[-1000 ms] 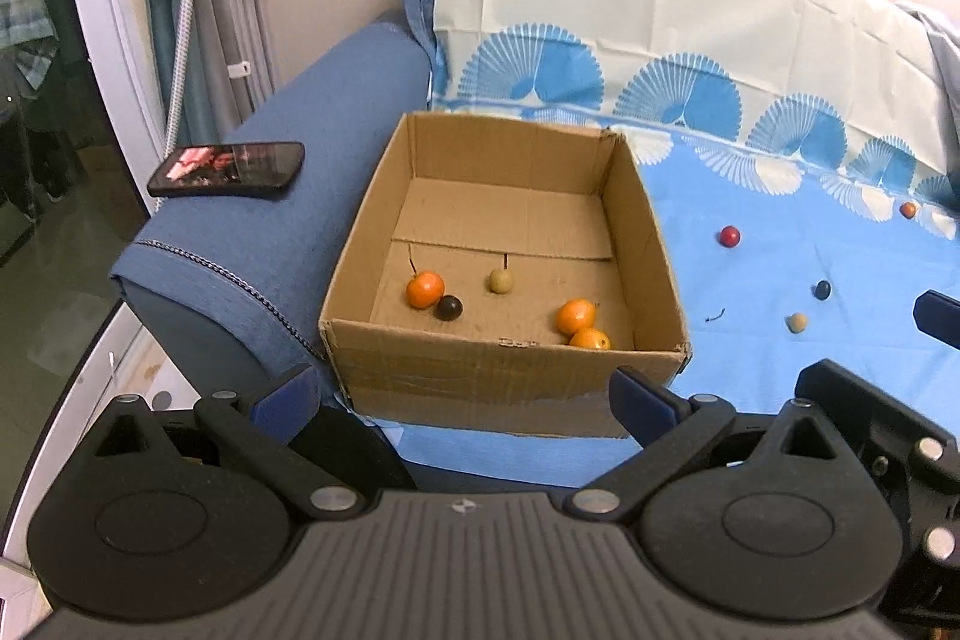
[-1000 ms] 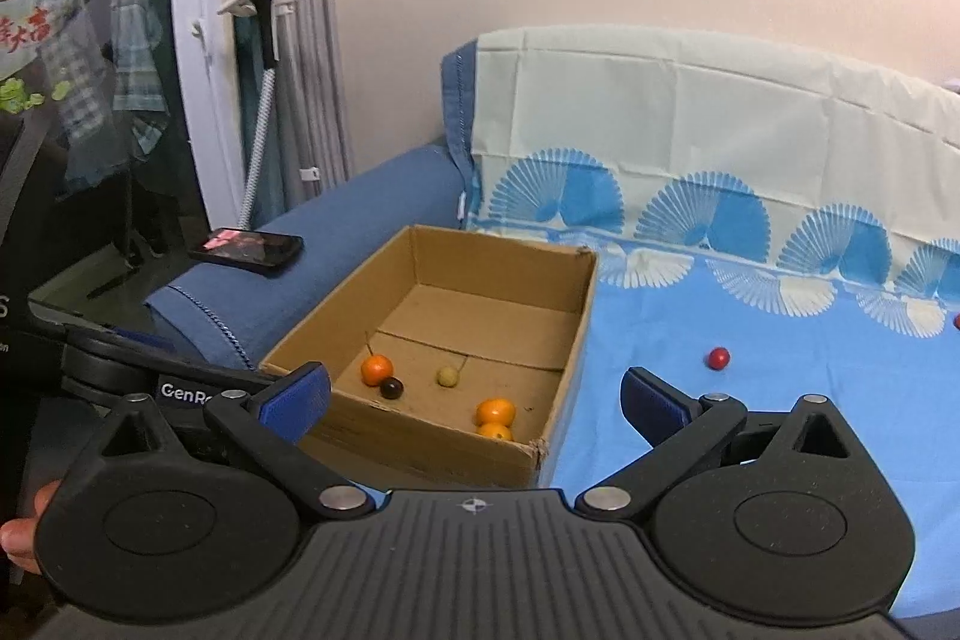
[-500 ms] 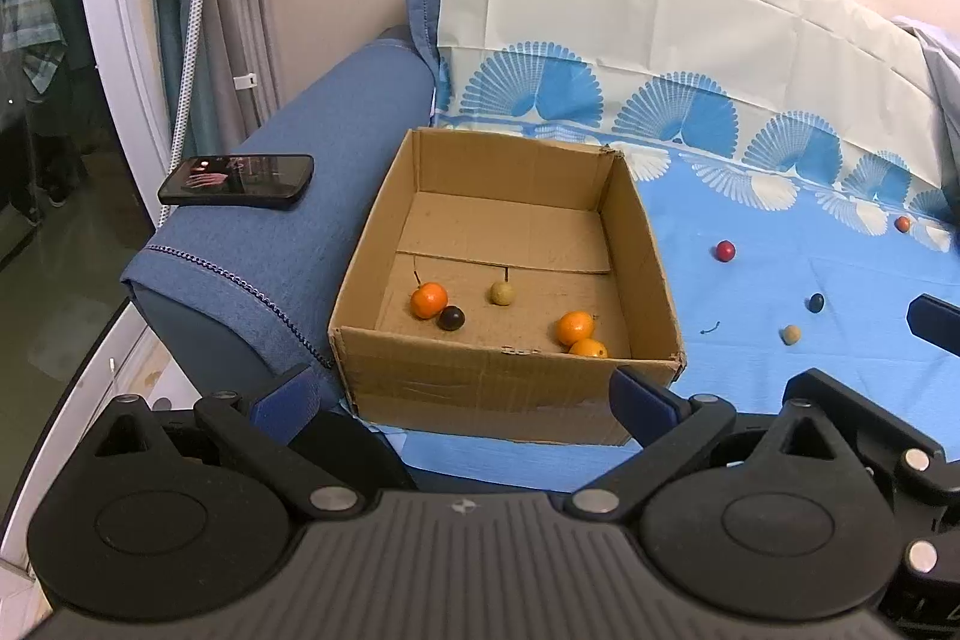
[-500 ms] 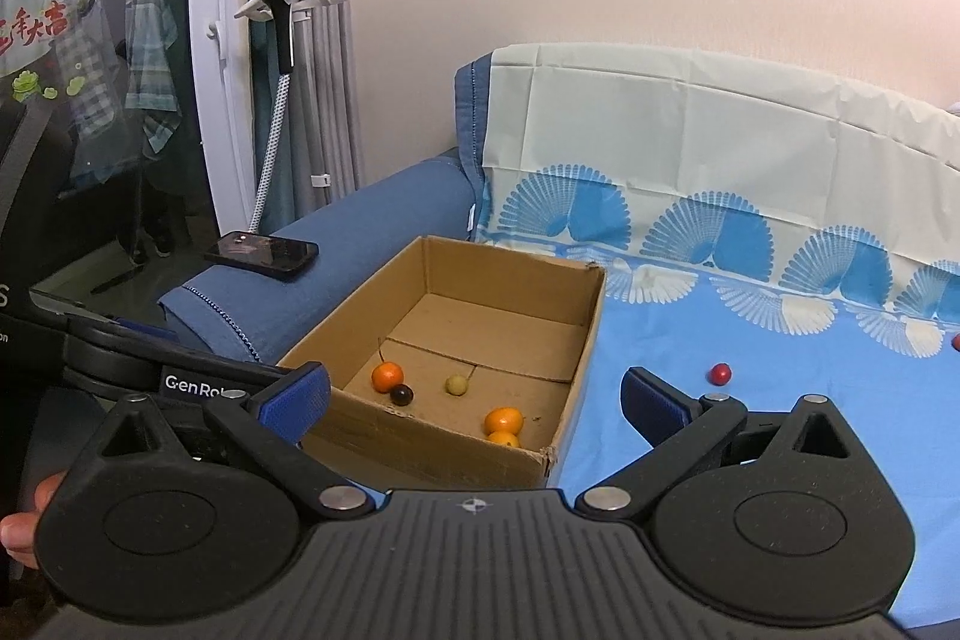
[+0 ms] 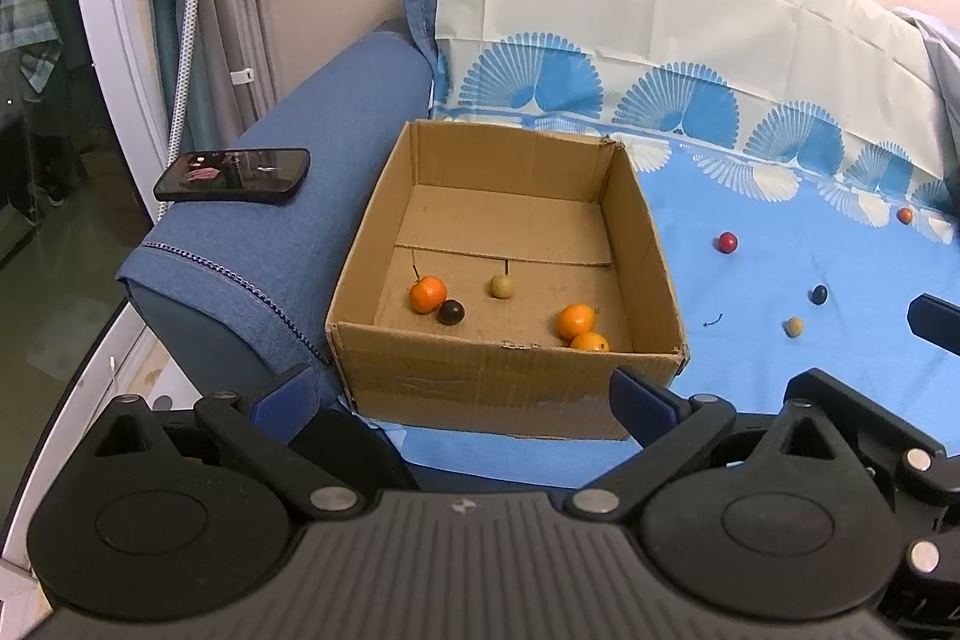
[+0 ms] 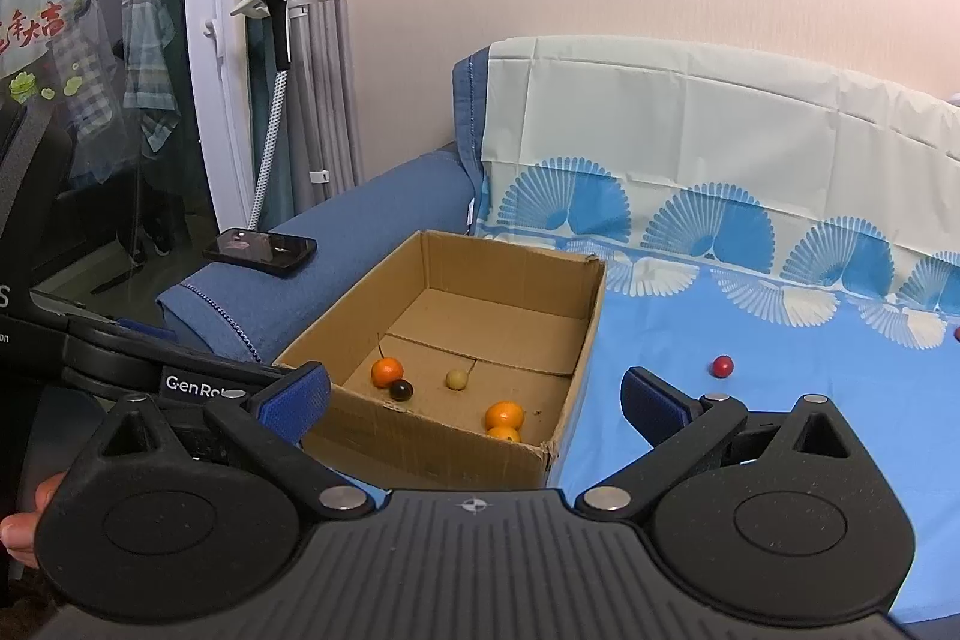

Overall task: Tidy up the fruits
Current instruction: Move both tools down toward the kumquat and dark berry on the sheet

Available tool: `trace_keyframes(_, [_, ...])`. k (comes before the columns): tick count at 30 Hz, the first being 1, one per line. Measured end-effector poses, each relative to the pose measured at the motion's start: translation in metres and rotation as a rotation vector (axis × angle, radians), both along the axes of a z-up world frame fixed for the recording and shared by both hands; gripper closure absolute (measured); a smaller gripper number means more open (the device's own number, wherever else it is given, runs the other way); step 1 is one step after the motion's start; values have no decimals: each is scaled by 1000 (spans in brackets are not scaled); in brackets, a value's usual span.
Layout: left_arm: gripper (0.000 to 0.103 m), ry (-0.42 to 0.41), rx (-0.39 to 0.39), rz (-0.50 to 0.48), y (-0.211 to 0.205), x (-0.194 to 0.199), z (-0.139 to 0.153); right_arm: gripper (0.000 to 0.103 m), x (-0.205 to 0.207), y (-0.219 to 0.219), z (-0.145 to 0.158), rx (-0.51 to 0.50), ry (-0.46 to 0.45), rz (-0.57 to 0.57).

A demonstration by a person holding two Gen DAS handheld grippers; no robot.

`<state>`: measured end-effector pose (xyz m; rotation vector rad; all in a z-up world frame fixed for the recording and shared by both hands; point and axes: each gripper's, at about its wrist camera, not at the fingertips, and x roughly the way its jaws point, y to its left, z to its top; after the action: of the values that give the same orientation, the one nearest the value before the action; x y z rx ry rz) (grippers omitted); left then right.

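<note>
The left gripper (image 5: 459, 397) and right gripper (image 6: 474, 394) are held wide open, empty. Five fruits are kept in the cardboard box (image 5: 510, 379) at the sofa's left edge; a red fruit (image 5: 727, 242) is seen rightward on the blue sheet (image 5: 780, 376).

From my right wrist view, the red fruit (image 6: 957, 333) at the right edge is cut off — only a sliver shows. The lower orange (image 6: 504, 433) sits half hidden behind the cardboard box (image 6: 432, 445) front wall. A hand (image 6: 24, 529) at the left edge is mostly covered by the rig. Left wrist view — the dark squiggle (image 5: 711, 321) on the sheet is too small for me to identify.
</note>
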<state>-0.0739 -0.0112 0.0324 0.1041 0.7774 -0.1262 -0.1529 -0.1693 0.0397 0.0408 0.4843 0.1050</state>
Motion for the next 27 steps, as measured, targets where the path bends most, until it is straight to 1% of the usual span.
trace_keyframes(7, [0, 28, 16, -6, -5, 7, -9, 1, 6, -4, -7, 17, 21, -4])
trace_keyframes(11, [0, 49, 40, -25, -13, 13, -14, 1, 12, -10, -13, 32, 34, -14])
trace_keyframes(14, [0, 57, 63, -51, -25, 20, -16, 1, 15, -21, -18, 53, 35, -55])
trace_keyframes(20, [0, 85, 83, -117, -65, 41, -22, 1, 20, -61, -34, 97, 46, -163])
trace_keyframes(25, [0, 110, 84, -194, -118, 63, -27, 1, 17, -111, -49, 99, 58, -272])
trace_keyframes(27, [0, 132, 72, -235, -142, 75, -29, 1, 17, -136, -54, 88, 59, -327])
